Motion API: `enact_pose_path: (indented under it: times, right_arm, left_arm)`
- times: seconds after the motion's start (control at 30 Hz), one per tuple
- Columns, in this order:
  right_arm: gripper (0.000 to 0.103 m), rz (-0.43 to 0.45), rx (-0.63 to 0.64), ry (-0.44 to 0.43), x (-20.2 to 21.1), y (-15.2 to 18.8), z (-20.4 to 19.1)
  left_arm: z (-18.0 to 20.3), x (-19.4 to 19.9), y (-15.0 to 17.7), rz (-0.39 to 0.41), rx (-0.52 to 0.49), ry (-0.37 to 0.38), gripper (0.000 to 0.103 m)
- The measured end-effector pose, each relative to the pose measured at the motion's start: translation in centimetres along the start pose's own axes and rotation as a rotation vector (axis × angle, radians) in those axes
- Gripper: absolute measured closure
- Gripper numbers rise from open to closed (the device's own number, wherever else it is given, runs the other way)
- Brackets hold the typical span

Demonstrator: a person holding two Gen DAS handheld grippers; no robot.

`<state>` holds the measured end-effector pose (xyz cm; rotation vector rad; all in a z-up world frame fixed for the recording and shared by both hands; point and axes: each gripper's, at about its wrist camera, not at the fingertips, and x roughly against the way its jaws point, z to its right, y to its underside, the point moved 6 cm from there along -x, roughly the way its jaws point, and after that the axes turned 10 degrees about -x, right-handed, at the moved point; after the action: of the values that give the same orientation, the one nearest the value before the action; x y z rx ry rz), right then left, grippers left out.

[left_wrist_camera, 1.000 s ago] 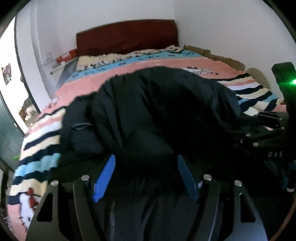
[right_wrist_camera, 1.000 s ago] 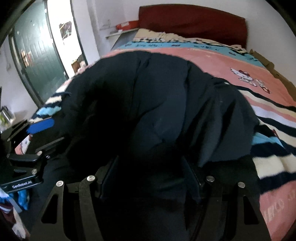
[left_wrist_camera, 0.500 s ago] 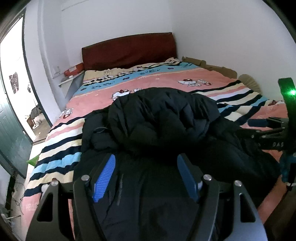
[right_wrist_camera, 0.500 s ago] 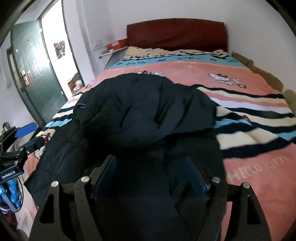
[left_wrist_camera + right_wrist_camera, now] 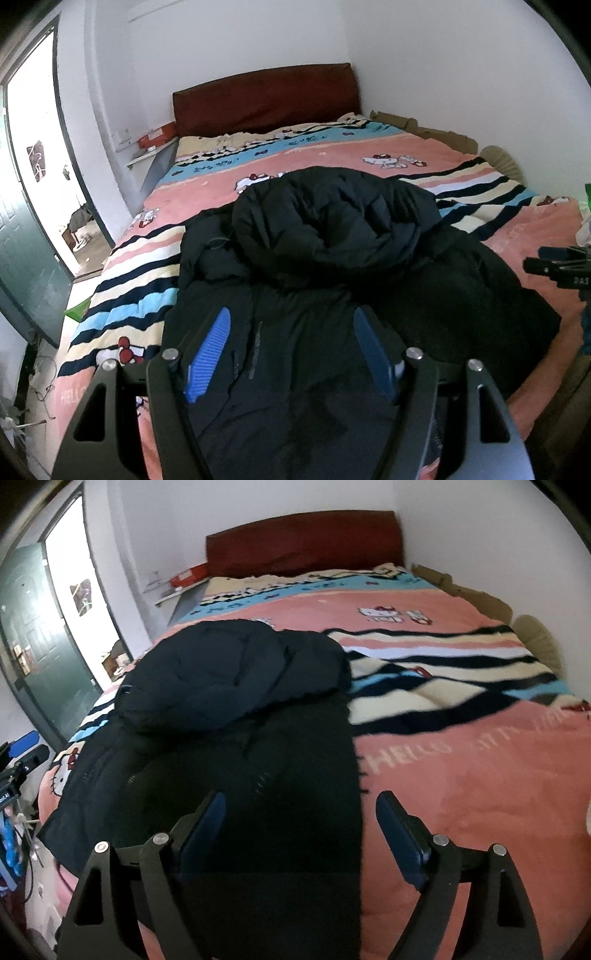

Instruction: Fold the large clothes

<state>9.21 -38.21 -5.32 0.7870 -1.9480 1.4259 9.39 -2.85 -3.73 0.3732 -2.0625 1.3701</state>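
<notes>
Left wrist view: the left hand-held gripper [image 5: 291, 332] hovers with its jaws spread and nothing between them, above the near part of the coat [image 5: 332, 280]. The coat lies on the bed [image 5: 517, 236], its far part turned back into a puffy roll toward 12 o'clock. At 3 o'clock the tip of the right hand-held gripper [image 5: 554, 260] pokes in beside the coat's edge; from here I cannot tell its state. The coat looks quilted and padded, so I judge it bulky but light, soft and springy, with a slick shell that may slide and puff back open after a fold. A good hold would be a flat edge or hem, pinched through the shell and not the thick roll.

Right wrist view: the right hand-held gripper [image 5: 299, 812] is also spread wide and empty, with the coat's [image 5: 236, 686] flat dark panel under its left finger and bare blanket under the right. The straight side edge running from 12 to 6 o'clock between the fingers looks the easiest place to grip. The rolled part sits toward 11 o'clock. The left hand-held gripper [image 5: 22, 755] shows at 9 o'clock, off the coat's corner.

No containers can be made out in either view; a red box-like thing [image 5: 188, 576] by the headboard is too small to judge.
</notes>
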Motion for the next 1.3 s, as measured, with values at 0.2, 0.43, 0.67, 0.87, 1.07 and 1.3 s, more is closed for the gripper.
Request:
enact_pose_path:
  times: [0.2,0.43,0.67,0.87,1.07,1.3]
  right_arm:
    - [0.017,-0.024,-0.044,0.022,-0.4,1.2,2.0]
    - [0.011,-0.044,-0.073,0.02,-0.9,1.9,2.9]
    - [0.004,-0.074,-0.09,0.014,-1.9,2.7,3.2]
    - [0.001,-0.114,-0.099,0.013,-2.9,3.8,3.5]
    - [0.001,-0.147,-0.109,0.018,-3.9,4.6,3.5]
    - [0.001,-0.171,-0.118,0.012,-4.6,5.1,3.6]
  left_arm:
    - [-1.1,-0.5,1.4,-0.029,0.019,-0.019,0.035]
    - [-3.1,-1.7,3.9,-0.091,0.057,-0.038,0.035]
    - [-5.4,-2.8,6.8,-0.158,0.113,-0.065,0.034]
    - [-6.7,-3.3,8.3,-0.185,0.139,-0.084,0.034]
    - [-7.9,-4.1,9.8,-0.21,0.169,-0.084,0.034]
    - [-10.0,-4.9,12.4,-0.228,0.246,-0.059,0.034]
